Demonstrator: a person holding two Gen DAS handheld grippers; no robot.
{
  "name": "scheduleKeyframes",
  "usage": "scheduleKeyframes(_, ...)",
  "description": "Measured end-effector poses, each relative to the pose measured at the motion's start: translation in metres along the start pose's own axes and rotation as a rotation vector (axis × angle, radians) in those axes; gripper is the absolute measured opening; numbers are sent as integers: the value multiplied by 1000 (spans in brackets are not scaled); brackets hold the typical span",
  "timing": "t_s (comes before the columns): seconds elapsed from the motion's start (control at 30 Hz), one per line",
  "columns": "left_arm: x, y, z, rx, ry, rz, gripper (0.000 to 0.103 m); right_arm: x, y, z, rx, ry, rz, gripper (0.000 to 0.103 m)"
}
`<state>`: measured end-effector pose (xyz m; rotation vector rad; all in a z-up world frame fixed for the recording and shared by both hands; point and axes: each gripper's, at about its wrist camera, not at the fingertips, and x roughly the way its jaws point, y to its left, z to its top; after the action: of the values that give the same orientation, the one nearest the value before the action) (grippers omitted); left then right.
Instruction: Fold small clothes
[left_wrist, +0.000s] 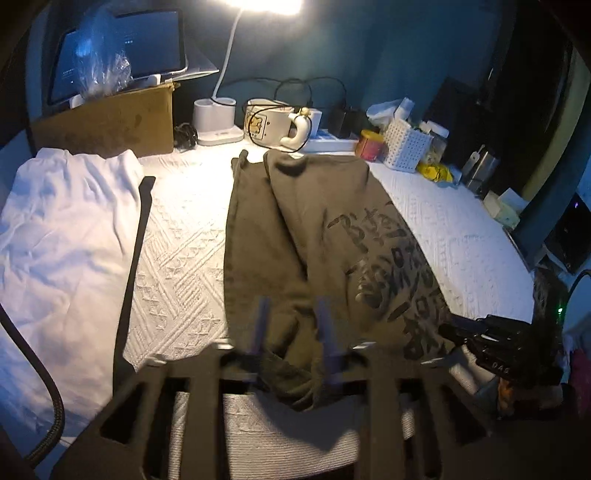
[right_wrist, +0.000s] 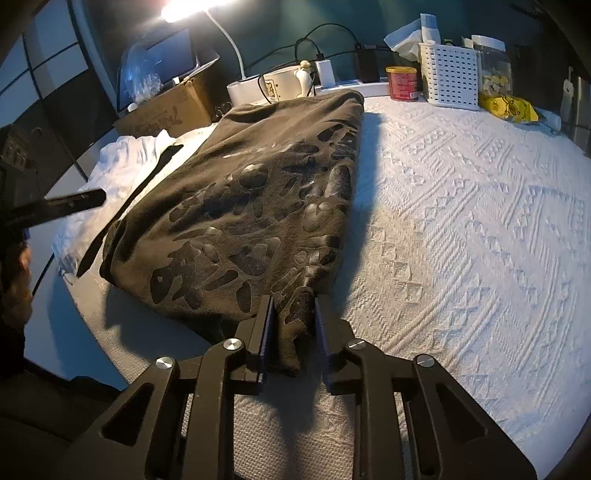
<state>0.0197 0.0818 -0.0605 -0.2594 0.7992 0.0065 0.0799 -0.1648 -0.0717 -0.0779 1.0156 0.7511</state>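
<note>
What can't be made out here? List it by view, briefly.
- Left wrist view: left gripper fingers are motion-blurred; contact with the olive shirt unclear.
- Left wrist view: white garment cut off by the left edge.
- Right wrist view: shirt hem hidden between the right gripper fingers.
- Both views: the shirt's print is illegible.

A white woven-pattern cloth (right_wrist: 461, 221) covers the tabletop, carrying the olive printed shirt (right_wrist: 258, 206) at frame centre, a white garment (left_wrist: 62, 236) at left, and a perforated white basket (right_wrist: 448, 75) at upper right.

Left gripper fingers (left_wrist: 263, 325): motion-blurred. Lamp (left_wrist: 266, 5): head cut by top edge. White garment (left_wrist: 55, 236): left part cut off.
</note>
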Motion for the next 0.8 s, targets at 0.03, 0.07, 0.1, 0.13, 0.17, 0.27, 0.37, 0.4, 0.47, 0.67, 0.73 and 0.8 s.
scheduleKeyframes(0.03, 1, -2, -1, 5, -2, -7, 60, 0, 0, 0, -3, -1, -1, 19)
scheduleKeyframes(0.07, 3, -4, -2, 15, -2, -15, 64, 0, 1, 0, -4, -3, -2, 17)
scheduleKeyframes(0.1, 8, -8, -4, 30, 8, -20, 64, 0, 1, 0, -5, -5, -3, 14)
scheduleKeyframes(0.13, 16, -13, -7, 49, 39, -23, 64, 0, 1, 0, -5, -8, -1, 13)
scheduleKeyframes(0.17, 24, -17, -10, 64, 68, -30, 64, -1, 0, 0, -4, -13, 0, 10)
scheduleKeyframes(0.27, 50, -26, -25, 88, 159, -57, 61, -1, -1, -2, 9, -21, 6, 9)
scheduleKeyframes(0.37, 61, -32, -35, 97, 187, -53, 46, -3, -2, -2, 2, -22, 1, 8)
scheduleKeyframes(0.4, 60, -34, -36, 109, 176, -50, 44, -3, -2, -2, -1, -22, -3, 8)
scheduleKeyframes(0.47, 59, -38, -37, 116, 176, -58, 37, -5, -3, -3, -6, -19, -6, 7)
scheduleKeyframes(0.67, 64, -61, -41, 143, 193, -121, 28, -17, -6, -7, -20, -26, -48, 6)
scheduleKeyframes(0.73, 67, -73, -43, 159, 203, -161, 27, -25, -13, -10, -15, -29, -75, 6)
scheduleKeyframes(0.8, 70, -89, -45, 190, 214, -194, 26, -35, -24, -17, -14, -22, -111, 6)
